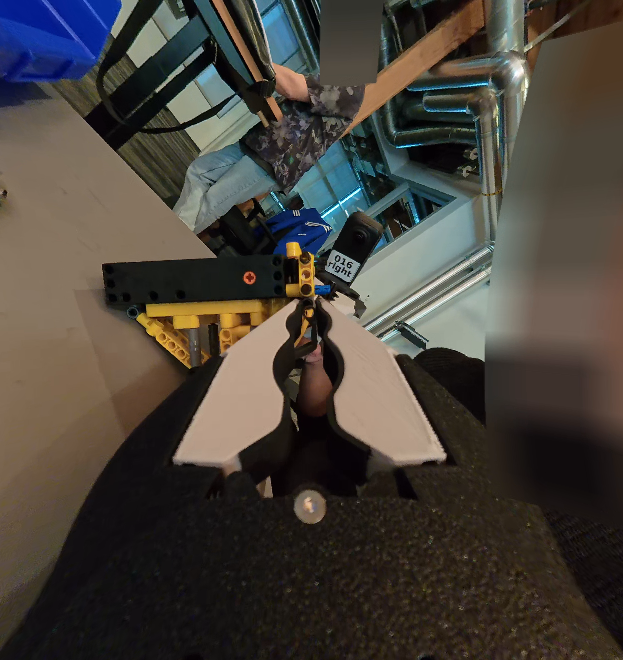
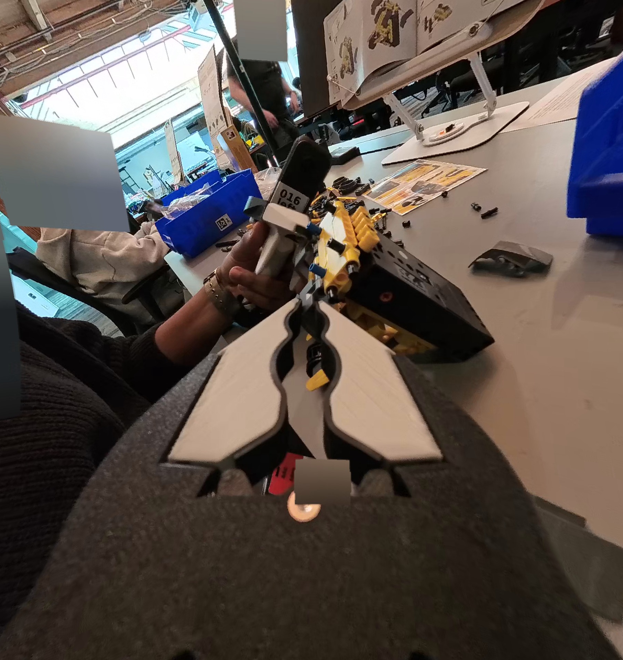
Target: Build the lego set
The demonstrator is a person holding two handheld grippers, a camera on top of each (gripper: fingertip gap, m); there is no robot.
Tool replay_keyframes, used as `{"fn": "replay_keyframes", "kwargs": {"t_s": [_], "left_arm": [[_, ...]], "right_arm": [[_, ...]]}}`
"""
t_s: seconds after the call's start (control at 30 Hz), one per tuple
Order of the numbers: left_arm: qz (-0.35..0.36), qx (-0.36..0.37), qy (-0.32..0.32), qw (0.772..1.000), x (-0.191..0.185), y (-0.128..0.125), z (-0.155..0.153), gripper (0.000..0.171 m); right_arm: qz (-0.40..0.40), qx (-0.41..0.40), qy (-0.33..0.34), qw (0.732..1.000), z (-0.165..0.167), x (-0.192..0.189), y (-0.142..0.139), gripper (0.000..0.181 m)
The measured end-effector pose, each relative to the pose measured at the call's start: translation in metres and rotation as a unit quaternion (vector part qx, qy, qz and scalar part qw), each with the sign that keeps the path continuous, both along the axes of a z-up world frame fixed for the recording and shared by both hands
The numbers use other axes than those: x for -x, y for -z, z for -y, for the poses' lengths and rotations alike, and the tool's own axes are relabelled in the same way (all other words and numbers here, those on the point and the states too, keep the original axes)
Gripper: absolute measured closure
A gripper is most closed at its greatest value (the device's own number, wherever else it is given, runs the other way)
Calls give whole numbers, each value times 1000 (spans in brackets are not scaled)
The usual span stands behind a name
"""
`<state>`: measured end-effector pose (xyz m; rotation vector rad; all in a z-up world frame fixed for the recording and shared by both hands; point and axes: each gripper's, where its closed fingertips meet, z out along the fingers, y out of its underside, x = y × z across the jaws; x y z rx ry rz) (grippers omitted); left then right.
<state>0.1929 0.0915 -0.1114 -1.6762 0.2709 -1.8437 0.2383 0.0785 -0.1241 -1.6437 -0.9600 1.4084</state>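
A black and yellow brick model [image 2: 392, 285] lies tilted on the grey table [image 2: 517, 393], with blue pins sticking out of its yellow end. My left gripper [image 1: 308, 303] is shut on the yellow end of the model [image 1: 195, 278]. It also shows in the right wrist view [image 2: 285, 232], held by a hand. My right gripper [image 2: 308, 303] is shut on a small grey and black part at the model's near end. Its camera body shows just behind the model in the left wrist view [image 1: 353, 250]. A yellow piece [image 2: 317, 380] shows between my right fingers.
A blue bin [image 2: 610, 143] stands at the right, another blue bin [image 2: 203, 221] at the far left. An open instruction booklet [image 2: 392, 43] sits on a white stand. A leaflet [image 2: 424, 185], loose black pieces [image 2: 488, 212] and a black curved part [image 2: 510, 262] lie on the table. People sit nearby. Some 6 centimetres of space lies between my two pairs of fingers.
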Motion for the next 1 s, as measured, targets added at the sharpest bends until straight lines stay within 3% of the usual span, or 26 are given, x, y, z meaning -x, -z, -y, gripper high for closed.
{"fn": "replay_keyframes", "kwargs": {"t_s": [0.57,0.67,0.77,0.87,1.0], "left_arm": [[21,-1,-58,998,12,-6,-5,166],[8,-8,-94,996,28,-6,-4,165],[9,-23,-128,992,40,-12,0,166],[19,-50,-142,988,41,-25,9,166],[30,-100,-119,987,23,-52,29,165]], "right_arm": [[-6,-1,-1,1000,0,-1,1,174],[15,-1,11,1000,-3,-8,7,147],[34,-12,27,999,-4,-22,9,143],[13,-27,52,998,-5,-38,-9,143],[-70,-111,49,990,23,-33,-64,144]]}}
